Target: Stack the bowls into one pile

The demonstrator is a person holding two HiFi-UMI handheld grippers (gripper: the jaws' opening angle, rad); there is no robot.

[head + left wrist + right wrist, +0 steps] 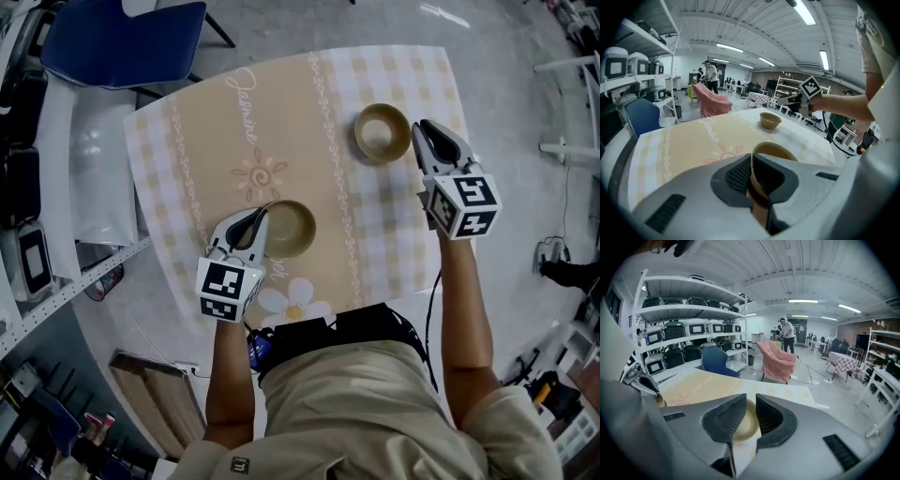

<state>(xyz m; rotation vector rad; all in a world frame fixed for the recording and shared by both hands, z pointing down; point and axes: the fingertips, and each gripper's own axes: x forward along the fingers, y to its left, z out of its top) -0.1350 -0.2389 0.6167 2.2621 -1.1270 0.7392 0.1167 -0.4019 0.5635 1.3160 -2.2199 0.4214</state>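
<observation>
Two bowls, not yet stacked. Near bowl (289,230) sits toward the front of the worktop (216,141), just off centre; far bowl (382,131) sits well apart from it, toward the back right. Both upright, mouths up, nothing in either. Left gripper (261,214) has its fingers closed on the near bowl's left rim: in the left gripper view the thin wall of that bowl (776,152) runs straight down between the two pads, one inside and one outside. A rim pinch like this suits lifting one bowl and lowering it into the other. Right gripper (422,127) is at the right edge of the far bowl. In the right gripper view its fingers stand a narrow way apart, and the bowl (743,425) shows in the gap below them. Cannot tell whether they touch the rim. Likely it is there to steady that bowl as the receiver. Between the bowls the cloth is bare, so a lifted bowl has a free diagonal path. The far bowl sits near the back right edge, so a hard nudge could push it off. A blue chair (122,37) stands beyond the far left corner, out of the way.
</observation>
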